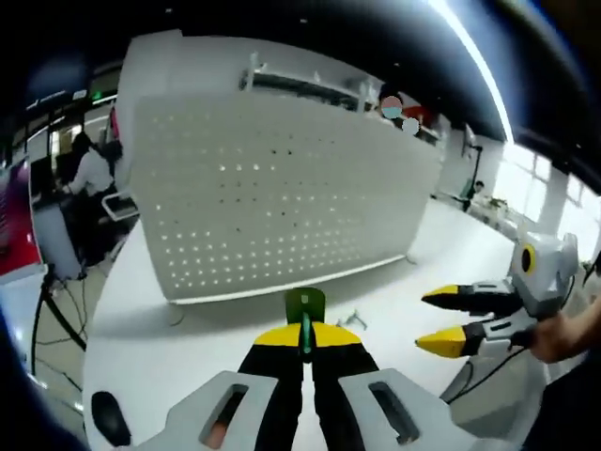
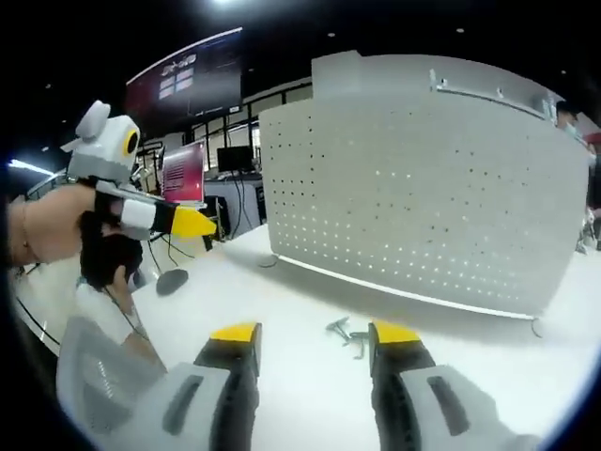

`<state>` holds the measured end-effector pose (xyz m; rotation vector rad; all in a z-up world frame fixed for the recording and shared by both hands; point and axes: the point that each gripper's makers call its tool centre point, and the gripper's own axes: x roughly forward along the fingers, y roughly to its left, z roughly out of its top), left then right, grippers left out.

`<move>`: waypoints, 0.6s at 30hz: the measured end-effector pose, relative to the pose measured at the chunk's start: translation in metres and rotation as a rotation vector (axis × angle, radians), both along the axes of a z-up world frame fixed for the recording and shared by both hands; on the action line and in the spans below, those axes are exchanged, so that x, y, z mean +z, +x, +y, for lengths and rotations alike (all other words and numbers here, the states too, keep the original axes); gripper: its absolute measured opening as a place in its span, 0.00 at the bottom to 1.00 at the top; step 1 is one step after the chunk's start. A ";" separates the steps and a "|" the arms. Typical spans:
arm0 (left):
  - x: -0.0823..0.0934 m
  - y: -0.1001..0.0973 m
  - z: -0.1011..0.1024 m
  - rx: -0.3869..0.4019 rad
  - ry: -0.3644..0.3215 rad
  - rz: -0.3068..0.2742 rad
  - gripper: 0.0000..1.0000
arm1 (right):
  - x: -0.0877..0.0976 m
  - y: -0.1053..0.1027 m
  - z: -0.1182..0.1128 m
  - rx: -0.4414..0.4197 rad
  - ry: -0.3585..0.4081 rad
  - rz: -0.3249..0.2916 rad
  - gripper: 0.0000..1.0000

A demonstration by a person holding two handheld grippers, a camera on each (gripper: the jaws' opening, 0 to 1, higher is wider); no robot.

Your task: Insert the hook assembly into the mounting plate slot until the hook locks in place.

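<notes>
Smooth white table (image 1: 141,338) is backed by an upright white perforated metal mounting plate (image 1: 282,197). A flat green hook piece (image 1: 304,310) is pinched in the closed left tongs (image 1: 306,340). Bent grey metal hooks (image 2: 346,333) lie beyond the parted, empty right tongs (image 2: 310,334).

Bright overhead strip light (image 1: 474,58) in left gripper view, slight glare; window (image 1: 532,178) at right edge blown out. White surface (image 2: 300,310) evenly lit; soft shadow under perforated panel (image 2: 423,202). Pinpoints of light glow through panel holes. Strong fisheye bending at edges. Ceiling dark. Mild blur throughout, background out of focus.
</notes>
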<state>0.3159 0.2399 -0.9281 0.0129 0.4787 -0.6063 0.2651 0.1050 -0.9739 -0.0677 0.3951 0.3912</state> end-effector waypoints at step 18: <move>0.017 0.011 0.003 0.089 0.022 -0.010 0.01 | -0.018 -0.038 -0.047 -0.058 -0.164 0.020 0.73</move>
